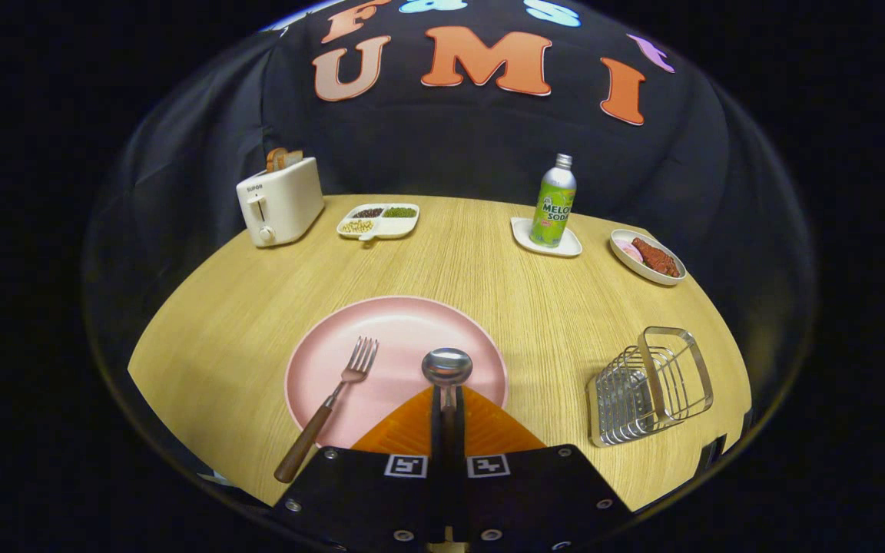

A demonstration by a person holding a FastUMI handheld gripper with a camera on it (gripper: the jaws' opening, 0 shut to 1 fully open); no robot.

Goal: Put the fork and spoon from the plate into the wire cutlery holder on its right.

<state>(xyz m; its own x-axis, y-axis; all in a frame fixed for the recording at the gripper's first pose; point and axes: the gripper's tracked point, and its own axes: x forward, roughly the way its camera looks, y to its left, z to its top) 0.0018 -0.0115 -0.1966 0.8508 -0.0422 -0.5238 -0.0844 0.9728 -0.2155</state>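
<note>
The gripper had its 2 fingers drawn together on the neck of the spoon, 1 finger on each side of the thin stem, so it looked clamped on the spoon. The spoon's bowl stuck out just past the fingertips, over the near part of the pink plate. Whether the spoon was already lifted or lying on the plate could not be told from this angle.

The fork lay untouched on the left side of the plate, tines toward the far side, with its wooden handle running out over the near rim onto the table.

The wire cutlery holder stood to the right of the plate, well apart from the gripper, and nothing could be seen inside it.

By my reading the job was at an early stage: 0 of the 2 pieces had reached the holder. The spoon was in hand and had yet to be carried right and dropped in; after that the fork remained to be picked up and moved the same way.
</note>
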